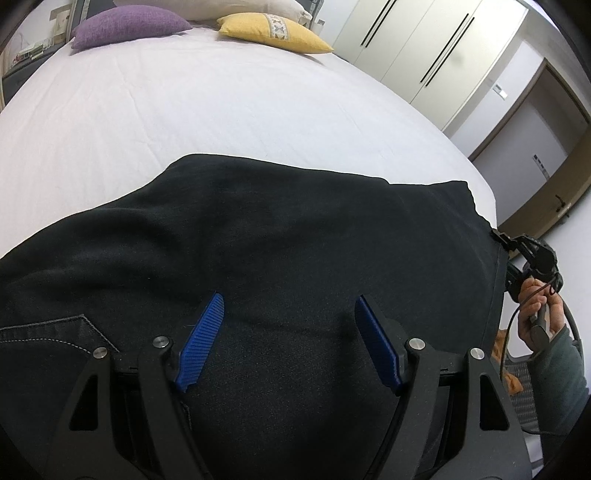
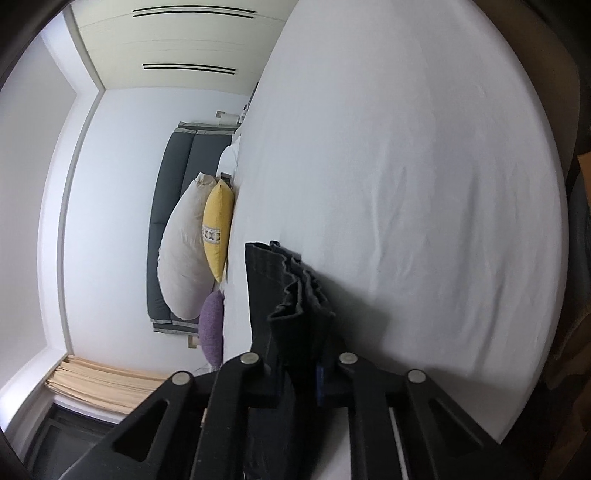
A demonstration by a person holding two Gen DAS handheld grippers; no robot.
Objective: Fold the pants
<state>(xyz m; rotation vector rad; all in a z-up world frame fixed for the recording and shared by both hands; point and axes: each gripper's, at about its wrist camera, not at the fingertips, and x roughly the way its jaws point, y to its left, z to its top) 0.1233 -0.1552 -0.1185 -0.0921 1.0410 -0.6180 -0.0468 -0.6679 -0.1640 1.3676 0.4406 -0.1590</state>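
While black pants (image 1: 280, 229) sprawl over the white-sheeted bed (image 1: 184, 110) near wardrobe doors (image 1: 424, 44), the left gripper (image 1: 290, 343) gapes apart; the right gripper (image 2: 299, 373) pinches their hem.

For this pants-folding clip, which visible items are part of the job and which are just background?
Job:
black denim pants spread on the bed
left gripper, open above them
right gripper, clamped on bunched pant fabric

Background:
white bedsheet
purple cushion
yellow cushion
beige pillow
white wardrobe
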